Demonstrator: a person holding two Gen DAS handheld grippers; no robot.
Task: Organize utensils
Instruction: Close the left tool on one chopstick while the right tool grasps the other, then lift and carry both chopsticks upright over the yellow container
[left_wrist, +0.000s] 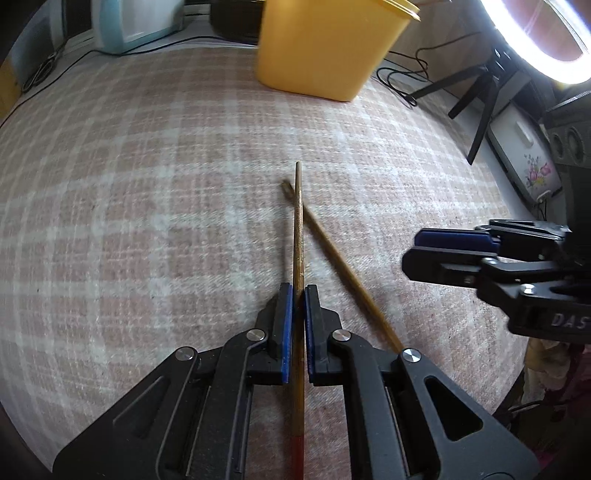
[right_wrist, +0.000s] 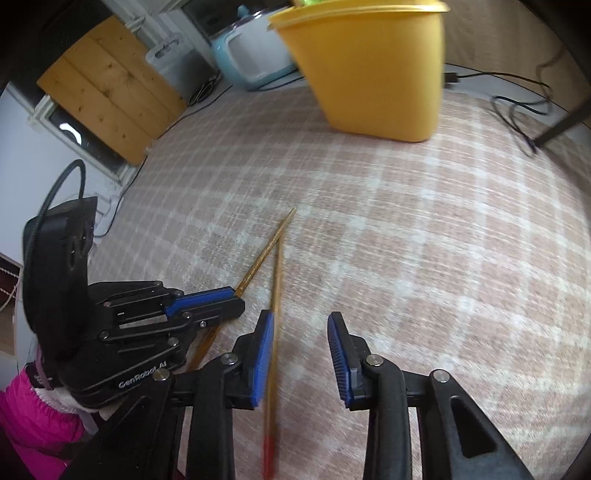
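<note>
So my left gripper (left_wrist: 298, 295) is clamped on one chopstick (left_wrist: 298, 229) well short of the yellow bin (left_wrist: 325, 48), right gripper (right_wrist: 301, 332) gaping around the other chopstick (right_wrist: 275, 295), so I'd centre it, squeeze, then lift both toward that bin.

Two chopsticks – one (left_wrist: 298, 236) pinched in a claw, the other (left_wrist: 347, 269) lying on the checked tabletop (left_wrist: 147, 184). Two claws are in sight, the left (left_wrist: 298, 295) and the right (right_wrist: 301, 332). There is one yellow tub (left_wrist: 325, 48), one pale blue appliance (right_wrist: 251, 55), one ring light (left_wrist: 535, 37) – and one wooden board (right_wrist: 110, 88) leaning at the back.
</note>
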